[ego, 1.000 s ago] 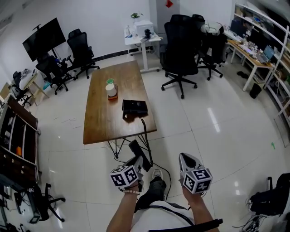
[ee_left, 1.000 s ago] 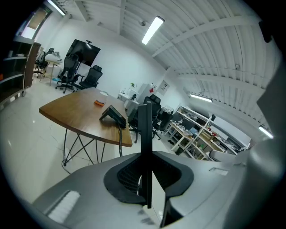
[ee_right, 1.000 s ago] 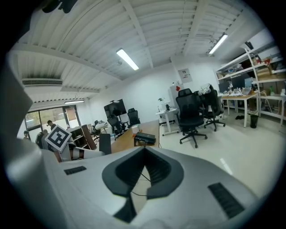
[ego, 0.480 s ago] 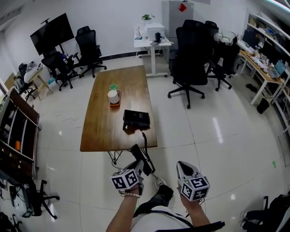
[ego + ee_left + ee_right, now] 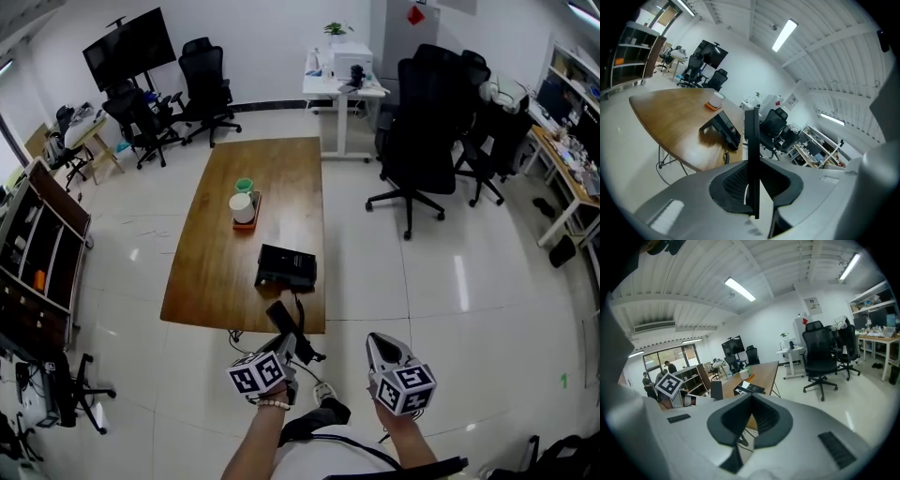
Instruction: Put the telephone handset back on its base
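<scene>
The carrying step is in hand: the left claw (image 5: 289, 347) grips the slim black plastic telephone handset (image 5: 284, 321), held short of the black rectangular telephone base (image 5: 286, 267) on the brown wooden counter (image 5: 214, 267). The right claw (image 5: 379, 341) is closed and empty. Next, the handset likely needs bringing over the base and lowering in line with its cradle.

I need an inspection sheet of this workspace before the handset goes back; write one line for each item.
Surface: wooden table, mostly bare.
Job's things: telephone base near the table's near end; handset off it, in the left gripper.
Clutter: white cup on an orange tray.
Grippers: left gripper shut on the handset; right gripper shut, empty.
Cables: coiled cord hangs off the table's edge.
Surroundings: office chairs, a monitor, shelving.
</scene>
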A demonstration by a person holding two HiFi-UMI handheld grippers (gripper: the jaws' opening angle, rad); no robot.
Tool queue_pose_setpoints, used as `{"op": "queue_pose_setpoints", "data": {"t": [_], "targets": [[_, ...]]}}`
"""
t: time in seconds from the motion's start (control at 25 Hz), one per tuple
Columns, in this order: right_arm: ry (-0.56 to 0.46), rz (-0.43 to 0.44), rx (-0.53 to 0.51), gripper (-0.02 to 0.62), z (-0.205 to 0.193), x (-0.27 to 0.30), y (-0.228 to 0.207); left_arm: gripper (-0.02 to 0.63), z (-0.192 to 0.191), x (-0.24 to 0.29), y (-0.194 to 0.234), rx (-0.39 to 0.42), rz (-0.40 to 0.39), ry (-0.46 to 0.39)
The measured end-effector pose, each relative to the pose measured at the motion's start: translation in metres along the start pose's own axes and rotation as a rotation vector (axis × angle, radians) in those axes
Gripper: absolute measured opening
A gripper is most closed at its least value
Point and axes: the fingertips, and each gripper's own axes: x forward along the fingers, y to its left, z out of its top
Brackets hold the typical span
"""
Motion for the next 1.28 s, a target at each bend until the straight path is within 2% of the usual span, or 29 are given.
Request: {"op": "queue_pose_setpoints", "data": {"t": [0.36, 0.72, 1.28], "targets": [[0.025, 0.05, -0.046, 0.002, 0.034, 0.045, -0.026, 0.067, 0.029, 0.039, 0.003, -0.084, 0.024, -0.08], [0.06, 0.118, -0.109, 0.002, 0.049, 0.074, -0.024, 0.067, 0.035, 0.063, 0.014, -0.254, 0.012, -0.204], [0.155, 0.309, -0.179, 0.002, 0.064, 0.155, -0.022, 0.067, 0.054, 0.116, 0.05, -0.403, 0.036, -0.444]]}}
